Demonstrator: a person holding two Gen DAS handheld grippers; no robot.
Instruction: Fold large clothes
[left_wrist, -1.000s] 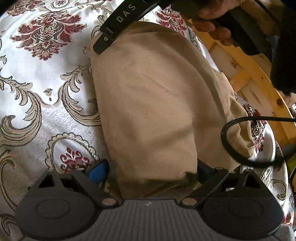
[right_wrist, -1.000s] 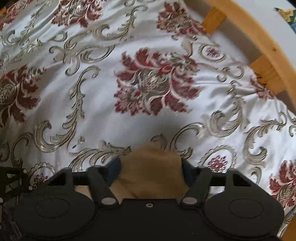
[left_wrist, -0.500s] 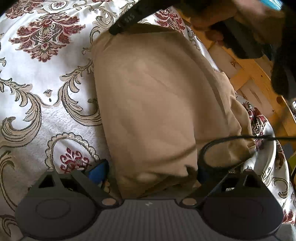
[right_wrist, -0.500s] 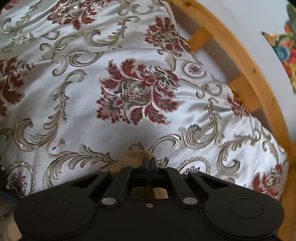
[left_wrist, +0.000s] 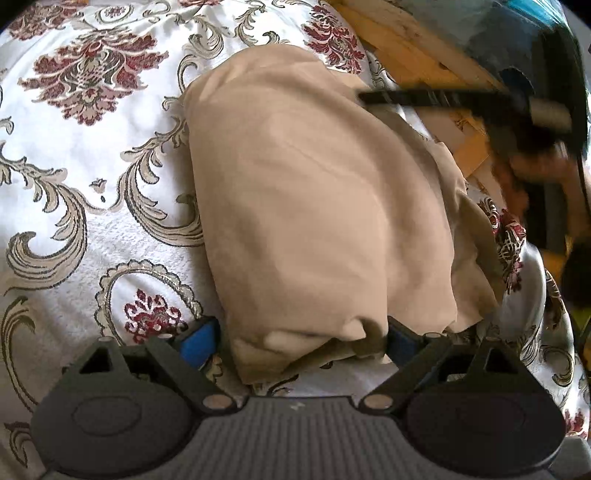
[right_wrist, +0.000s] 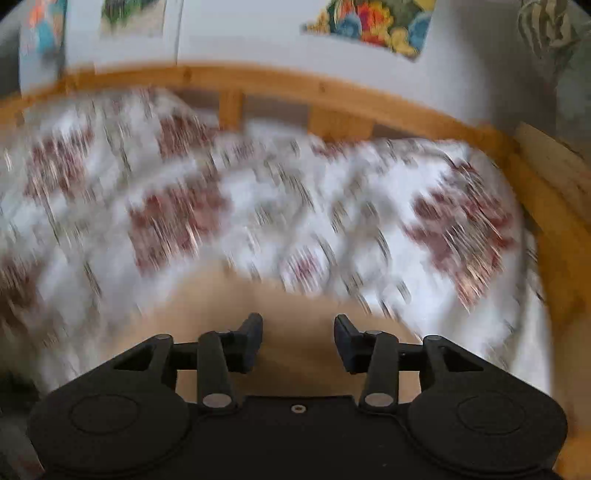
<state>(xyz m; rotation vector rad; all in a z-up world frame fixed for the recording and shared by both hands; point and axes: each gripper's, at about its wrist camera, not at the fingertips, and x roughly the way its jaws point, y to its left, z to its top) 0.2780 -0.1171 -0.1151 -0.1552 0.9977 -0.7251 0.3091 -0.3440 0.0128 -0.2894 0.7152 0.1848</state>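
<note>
While the tan garment (left_wrist: 314, 206) lies folded into a thick bundle on the floral bedspread (left_wrist: 74, 184), its near end between the left gripper (left_wrist: 299, 336)'s blue pads (left_wrist: 197, 341), the sensible course is to anchor that end and make the next fold in one smooth sweep, so the layers stay squared. Those jaws stand wide on either side of the near edge; whether the pads press the cloth I cannot tell. The right gripper (right_wrist: 298, 338) has just been opening, its jaws now parted with nothing between them, only tan fabric below. It hovers past the bundle's far side, angled down towards the wooden bed frame (right_wrist: 332, 92), its view blurred.
</note>
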